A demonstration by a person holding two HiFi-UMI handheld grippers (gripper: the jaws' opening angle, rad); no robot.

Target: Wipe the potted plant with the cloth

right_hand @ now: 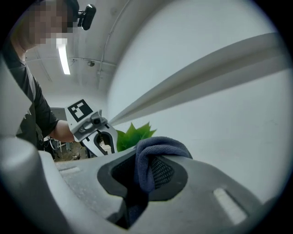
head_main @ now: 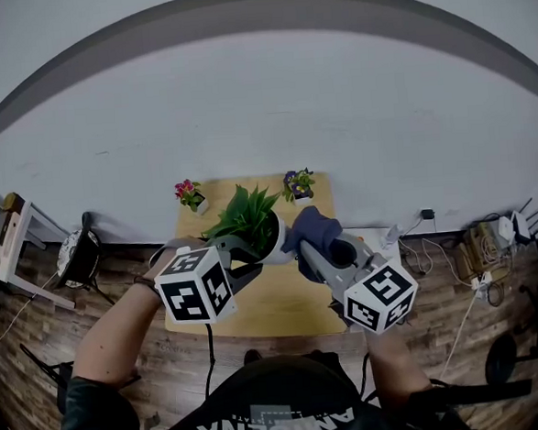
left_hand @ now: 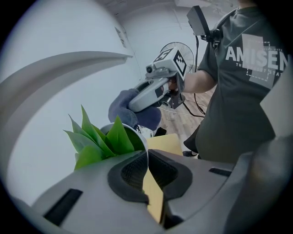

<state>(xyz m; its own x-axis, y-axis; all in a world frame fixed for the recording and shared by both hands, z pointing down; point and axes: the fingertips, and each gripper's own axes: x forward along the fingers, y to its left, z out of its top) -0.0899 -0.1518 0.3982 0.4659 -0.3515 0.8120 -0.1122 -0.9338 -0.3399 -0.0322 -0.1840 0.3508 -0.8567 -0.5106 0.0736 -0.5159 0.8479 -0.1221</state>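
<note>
1. Wood-plank floor [head_main: 125, 256], white wall [head_main: 262, 118], small pale table [head_main: 275, 303] pushed against the wall. 2 small flower pots [head_main: 190, 195] sit at the table's 11 and 1 o'clock corners.
2. Potted plant [head_main: 251, 218]: white pot with green leaves, on the 12 o'clock half of the table, between the 2 grippers.
3. Left gripper [head_main: 242, 251] comes in from 7 o'clock. Its jaws are closed on the pot rim [left_hand: 139, 136], and the thin white wall is pinched between the pads. I cannot tell whether the pot's base rests on the table.
4. Right gripper [head_main: 304, 250] comes in from 5 o'clock. Its jaws are clamped on the cloth [head_main: 314, 225], which is dark blue and bunched, with a fold draped over the fingertips.
5. Key relation: in the head view the cloth lies at 3 o'clock of the plant, just beside the pot. No contact with the leaves is evident. In the right gripper view the leaves [right_hand: 133, 135] show at 11 o'clock just past the cloth, with the left gripper at their 9 o'clock.
6. Leaf blades run long from the pot mouth out toward 11–12 o'clock in the head view.
7. Judgement: the right gripper is the nearer wiping tool and the left serves as anchor. The next move calls for carrying the cloth toward 9 o'clock onto the blades and stroking along them from base to tip.
8. Risk: a cross-blade push could bend the leaves or twist the pot in the rim pinch.
</note>
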